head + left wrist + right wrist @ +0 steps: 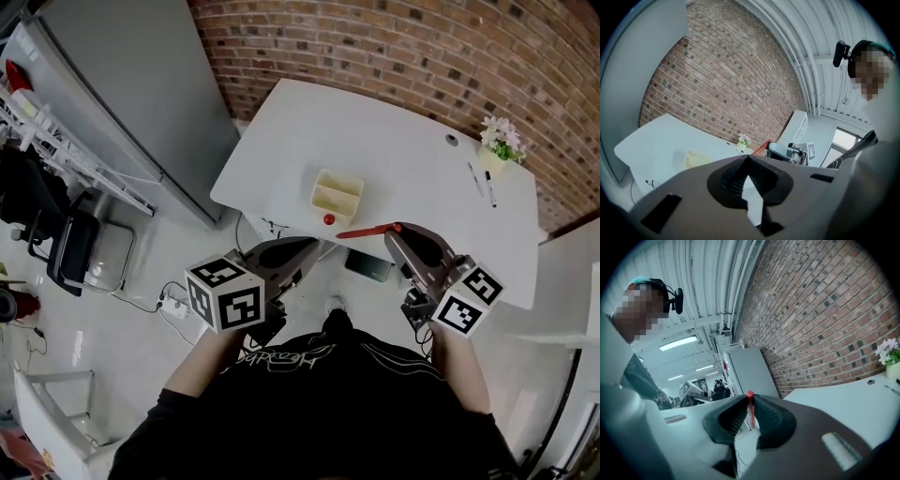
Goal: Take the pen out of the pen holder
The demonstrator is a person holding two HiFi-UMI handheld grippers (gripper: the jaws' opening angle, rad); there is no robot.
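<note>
A cream pen holder (337, 195) sits on the white table (403, 141) near its front edge; in the left gripper view the holder (696, 159) lies low at the left. My right gripper (394, 231) is shut on a red pen (367, 232), which sticks out sideways to the left, raised just in front of the table edge and right of the holder. In the right gripper view the pen (750, 409) stands pinched between the ribbed pads. My left gripper (313, 243) hovers in front of the holder, its tips (746, 157) meeting with nothing between them.
A small red round thing (328, 219) lies just in front of the holder. Two pens (484, 182) and a small flower pot (500, 142) are at the table's far right. A brick wall (422, 37) backs the table, and a grey cabinet (122, 94) stands at left.
</note>
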